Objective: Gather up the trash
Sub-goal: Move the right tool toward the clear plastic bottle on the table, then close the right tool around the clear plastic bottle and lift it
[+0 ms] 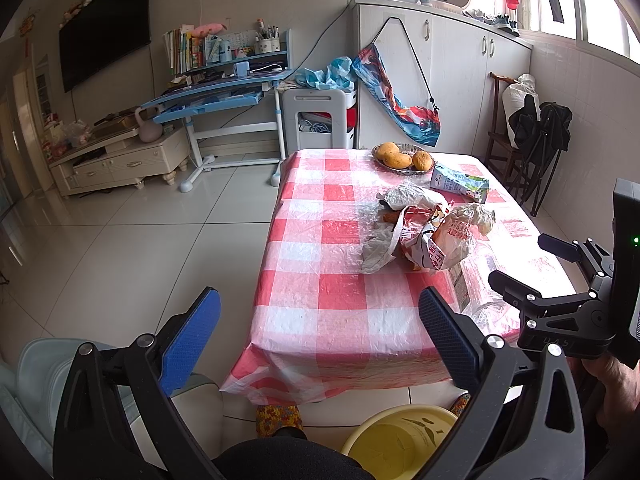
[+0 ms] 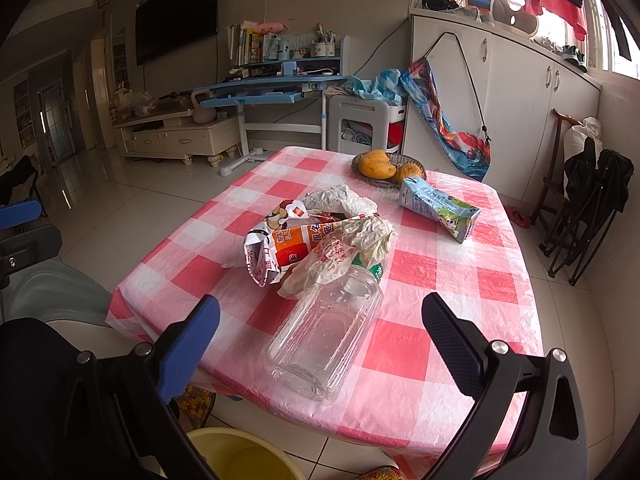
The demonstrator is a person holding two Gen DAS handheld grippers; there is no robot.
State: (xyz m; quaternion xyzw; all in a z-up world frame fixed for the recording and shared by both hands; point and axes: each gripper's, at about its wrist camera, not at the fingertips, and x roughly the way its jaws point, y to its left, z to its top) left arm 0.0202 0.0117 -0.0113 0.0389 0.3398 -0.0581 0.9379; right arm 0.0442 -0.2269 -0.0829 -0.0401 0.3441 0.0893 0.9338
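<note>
Trash collection not started: all litter sits on the bench, both tongs spread wide and empty.

The clear plastic bottle (image 2: 326, 336) lies on its side low in the right wrist frame, its neck under the crumpled wrappers (image 2: 316, 240) at frame centre; the squashed milk carton (image 2: 440, 208) lies apart, upper right, by the fruit bowl (image 2: 386, 168). The yellow bin (image 2: 240, 456) at the bottom edge looks empty as far as shown. The right tongs (image 2: 320, 344) hover around the bottle without touching. The left tongs (image 1: 320, 332) hang off the checked bench (image 1: 312, 240) at its near edge, gripping nothing.
</note>
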